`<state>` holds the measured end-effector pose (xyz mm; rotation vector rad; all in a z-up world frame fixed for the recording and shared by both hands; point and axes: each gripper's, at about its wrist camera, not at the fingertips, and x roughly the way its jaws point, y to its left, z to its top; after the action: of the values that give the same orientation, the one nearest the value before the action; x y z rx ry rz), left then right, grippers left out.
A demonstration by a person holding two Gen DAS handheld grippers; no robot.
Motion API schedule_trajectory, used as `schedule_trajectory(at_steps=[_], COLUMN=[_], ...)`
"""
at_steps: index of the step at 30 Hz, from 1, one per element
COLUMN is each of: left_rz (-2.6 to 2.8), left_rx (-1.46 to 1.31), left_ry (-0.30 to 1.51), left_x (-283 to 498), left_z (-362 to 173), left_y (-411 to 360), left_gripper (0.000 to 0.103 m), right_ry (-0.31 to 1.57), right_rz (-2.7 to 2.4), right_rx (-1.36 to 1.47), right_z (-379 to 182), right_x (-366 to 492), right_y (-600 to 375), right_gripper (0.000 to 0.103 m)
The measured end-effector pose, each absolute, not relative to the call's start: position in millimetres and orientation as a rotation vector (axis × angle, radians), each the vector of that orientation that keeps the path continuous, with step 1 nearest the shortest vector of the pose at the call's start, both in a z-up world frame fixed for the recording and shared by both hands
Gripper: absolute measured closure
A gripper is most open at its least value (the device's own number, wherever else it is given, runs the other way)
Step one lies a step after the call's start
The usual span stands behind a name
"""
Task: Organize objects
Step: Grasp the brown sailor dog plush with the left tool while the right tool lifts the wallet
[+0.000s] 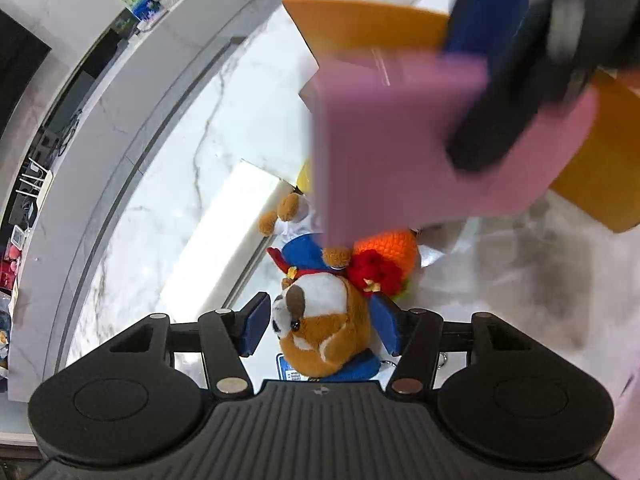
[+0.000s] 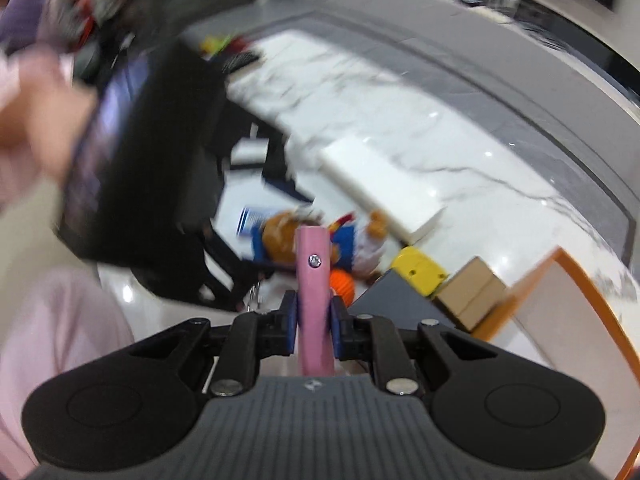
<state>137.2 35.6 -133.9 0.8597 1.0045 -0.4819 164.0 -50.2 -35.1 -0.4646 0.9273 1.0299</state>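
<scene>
Left tongs: the left gripper (image 1: pixel 320 326) points steeply down at the marble counter (image 1: pixel 168 184), its blue pads spread with nothing pinched.
Between the left pads: a brown-and-white plush dog (image 1: pixel 320 328) lies on the counter in the gap; the left pad stands clear of it, and whether the right pad brushes its fur I cannot tell.
Just past the left tips: a blue-and-red cloth piece (image 1: pixel 300 254), a small brown plush paw (image 1: pixel 337 255) and an orange knitted toy (image 1: pixel 390 246) with a red knitted part (image 1: pixel 376 270), bunched together against the dog.
Left of those: a white slab (image 1: pixel 236 232) lying flat on the counter.
Above and right of the left tips: a flat pink case (image 1: pixel 392 140), off the counter and blurred, in front of an orange-edged box (image 1: pixel 360 24).
Right tongs: the right gripper (image 2: pixel 314 322) is pressed together on the pink case (image 2: pixel 314 300), which is seen edge-on and sticks out forward between the pads, a screw on its narrow edge.
Left of the right tongs: the left gripper's black body (image 2: pixel 140 168), blurred, with a hand (image 2: pixel 36 108) and a pale pink sleeve (image 2: pixel 52 320).
Beyond the right tips: the plush dog (image 2: pixel 280 236) and orange knitted toy (image 2: pixel 344 284) on the counter.
Right of the right tips: a yellow box (image 2: pixel 420 270), a brown cardboard box (image 2: pixel 468 296), then the orange-edged box (image 2: pixel 560 308).
</scene>
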Motion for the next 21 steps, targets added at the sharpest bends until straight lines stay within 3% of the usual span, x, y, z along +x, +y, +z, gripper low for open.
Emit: schedule_trajectory(at_steps=[5, 12, 21], left_rz=[-0.467, -0.429, -0.358], left_rx=[0.900, 0.775, 0.499], left_ry=[1.030, 1.051, 0.923], left_x=[140, 141, 105], left_z=[-141, -129, -73], left_y=[33, 43, 54], left_gripper=[0.041, 0.057, 0.062], right_ry=[0.904, 0.866, 0.834], right_rz=[0.987, 0.875, 0.728], right_rx=[-0.227, -0.080, 0.130], right_z=[-8, 16, 24], right_x=[167, 168, 158], right_y=[-83, -128, -200], right_gripper=[0.086, 0.086, 0.086])
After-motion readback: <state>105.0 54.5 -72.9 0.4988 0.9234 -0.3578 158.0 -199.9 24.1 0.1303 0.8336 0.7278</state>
